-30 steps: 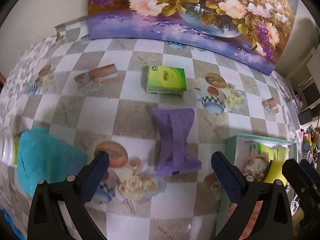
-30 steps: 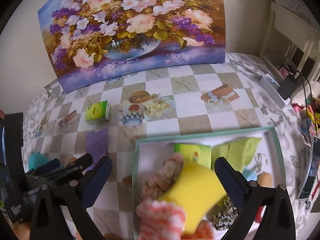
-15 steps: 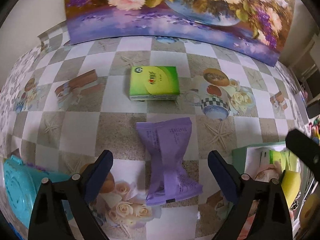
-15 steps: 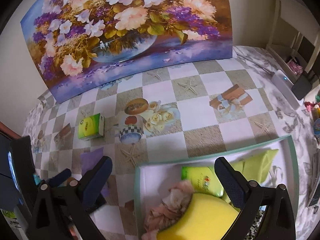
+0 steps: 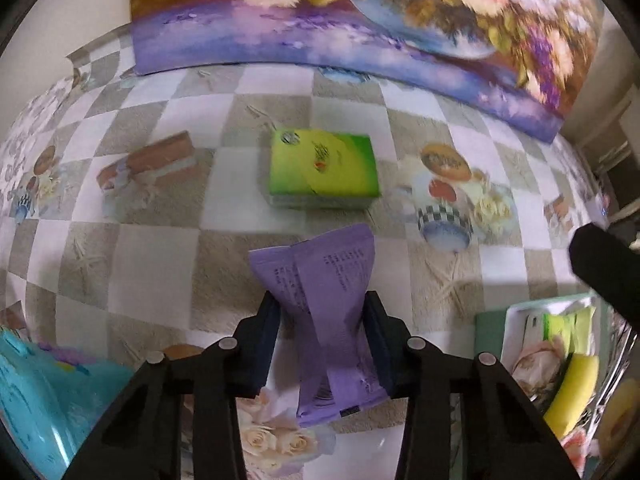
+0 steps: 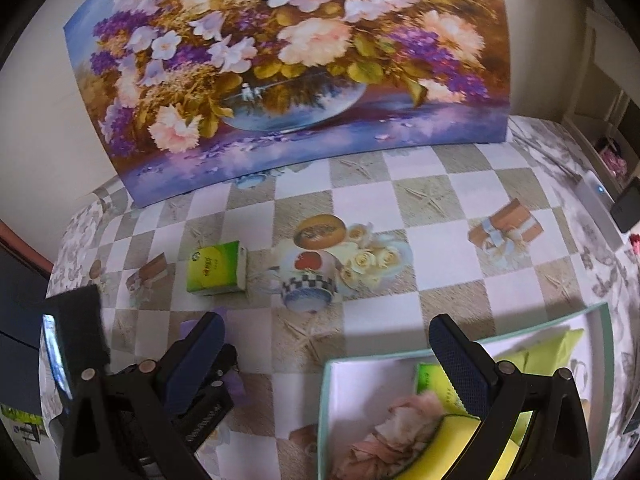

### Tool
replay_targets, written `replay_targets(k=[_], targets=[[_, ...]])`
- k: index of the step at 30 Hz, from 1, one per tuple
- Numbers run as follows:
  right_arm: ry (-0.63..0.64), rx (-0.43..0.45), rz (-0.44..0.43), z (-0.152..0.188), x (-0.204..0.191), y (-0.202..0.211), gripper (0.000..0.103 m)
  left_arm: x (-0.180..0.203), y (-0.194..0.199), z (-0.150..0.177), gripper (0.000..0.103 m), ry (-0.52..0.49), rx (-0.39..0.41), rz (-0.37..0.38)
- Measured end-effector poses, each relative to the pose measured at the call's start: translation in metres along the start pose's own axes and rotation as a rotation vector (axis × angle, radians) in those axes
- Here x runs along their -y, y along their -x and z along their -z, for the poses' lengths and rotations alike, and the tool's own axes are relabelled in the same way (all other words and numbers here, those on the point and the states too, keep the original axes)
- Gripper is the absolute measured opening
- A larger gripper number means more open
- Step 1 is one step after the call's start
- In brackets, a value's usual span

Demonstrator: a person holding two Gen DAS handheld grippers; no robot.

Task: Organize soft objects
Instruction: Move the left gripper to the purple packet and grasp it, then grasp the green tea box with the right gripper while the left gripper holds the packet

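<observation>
At 6 o'clock of the left wrist view, the left gripper (image 5: 322,344) has just been closing its jaws, and now the two dark blue pads pinch the purple soft pack (image 5: 320,304) at its narrow middle. The pack lies on the checkered tablecloth (image 5: 160,264) and its upper end fans out toward 12 o'clock. Just beyond it, at 12 o'clock, a green tissue pack (image 5: 324,170) lies flat on the cloth, apart from the purple one. At 8 o'clock a turquoise soft thing (image 5: 36,404) is at the edge of the view. At 4 o'clock stands the white box with a teal rim (image 5: 490,332), and a yellow sponge (image 5: 574,392) is inside.

On the right wrist view, the right gripper (image 6: 324,364) has its fingers spread wide with nothing between them. It hangs over the near left corner of the box (image 6: 326,400); a pink fluffy thing (image 6: 396,432) lies inside, at 5 o'clock. A flower painting (image 6: 288,64) leans at the far side of the table.
</observation>
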State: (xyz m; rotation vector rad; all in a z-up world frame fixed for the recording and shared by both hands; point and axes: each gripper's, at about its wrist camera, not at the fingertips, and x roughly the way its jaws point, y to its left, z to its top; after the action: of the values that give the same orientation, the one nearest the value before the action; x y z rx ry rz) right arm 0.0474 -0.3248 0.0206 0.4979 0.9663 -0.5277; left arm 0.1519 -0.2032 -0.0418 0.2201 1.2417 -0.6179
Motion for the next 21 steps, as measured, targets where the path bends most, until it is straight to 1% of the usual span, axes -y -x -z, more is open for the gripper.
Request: replay_targets(k=[5, 9, 12, 16, 21], targets=[[-0.005, 0.007, -0.016, -0.009, -0.011, -0.010, 0.103, -0.026, 0.029, -0.015, 0.043, 0.045, 0.086, -0.014], [0.003, -0.007, -0.043, -0.018, -0.028, -0.027, 0.103, -0.060, 0.049, -0.027, 0.043, 0.119, 0.169, -0.066], [0.028, -0.029, -0.061, -0.021, -0.047, -0.043, 0.103, -0.081, 0.059, -0.032, 0.043, 0.162, 0.210, -0.084], [0.060, -0.073, -0.084, -0.022, -0.076, -0.072, 0.103, -0.105, 0.058, -0.036, 0.043, 0.210, 0.227, -0.086], [0.128, -0.106, -0.050, -0.019, -0.106, -0.101, 0.103, -0.122, 0.054, -0.039, 0.043, 0.238, 0.229, -0.080]])
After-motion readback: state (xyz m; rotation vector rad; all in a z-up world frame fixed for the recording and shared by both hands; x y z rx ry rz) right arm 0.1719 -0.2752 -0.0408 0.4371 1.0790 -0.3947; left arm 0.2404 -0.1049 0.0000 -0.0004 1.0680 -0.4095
